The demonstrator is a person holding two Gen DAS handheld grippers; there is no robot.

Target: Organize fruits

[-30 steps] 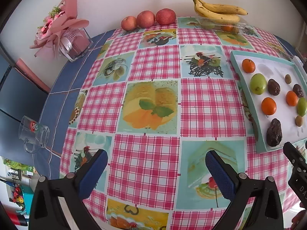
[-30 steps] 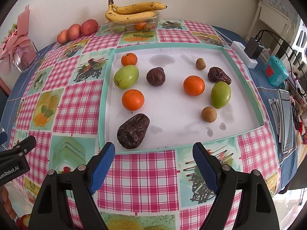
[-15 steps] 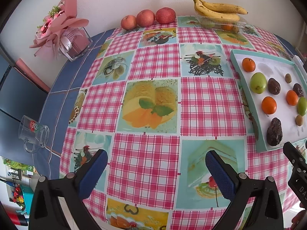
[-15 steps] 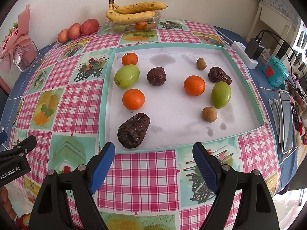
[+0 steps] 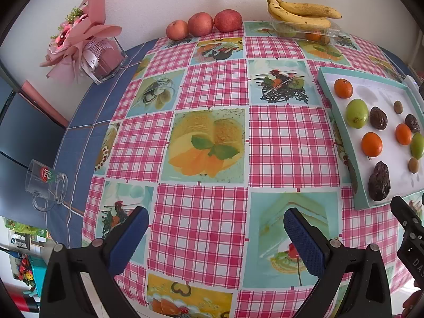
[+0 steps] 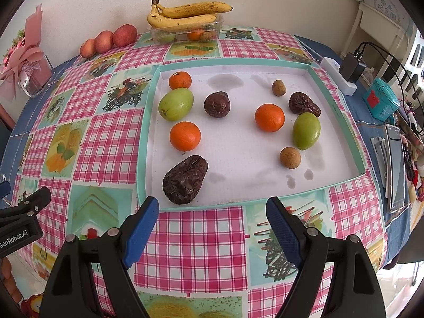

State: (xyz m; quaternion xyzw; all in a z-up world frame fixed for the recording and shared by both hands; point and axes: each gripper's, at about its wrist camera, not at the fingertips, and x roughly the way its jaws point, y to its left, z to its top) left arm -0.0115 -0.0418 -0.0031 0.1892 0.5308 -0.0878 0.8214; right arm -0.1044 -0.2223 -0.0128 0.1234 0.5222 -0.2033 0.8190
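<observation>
A shallow teal-rimmed white tray (image 6: 148,111) lies on the checked tablecloth and holds three oranges (image 6: 185,136), two green fruits (image 6: 176,104), three dark wrinkled fruits (image 6: 185,179) and two small brown ones (image 6: 290,157). My right gripper (image 6: 212,225) is open and empty, just short of the tray's near rim. My left gripper (image 5: 216,235) is open and empty over bare tablecloth, left of the tray (image 5: 341,122). The right gripper's edge shows in the left wrist view (image 5: 408,228).
Bananas (image 6: 185,13) lie on a clear fruit box at the back, with three red apples (image 6: 108,41) beside them. A pink bouquet in a glass vase (image 5: 87,39) and a glass mug (image 5: 47,185) stand at the left. A power strip, charger and phone (image 6: 394,167) lie to the right.
Both grippers have held almost still; the views have shifted only slightly. Nothing on the table has moved.
</observation>
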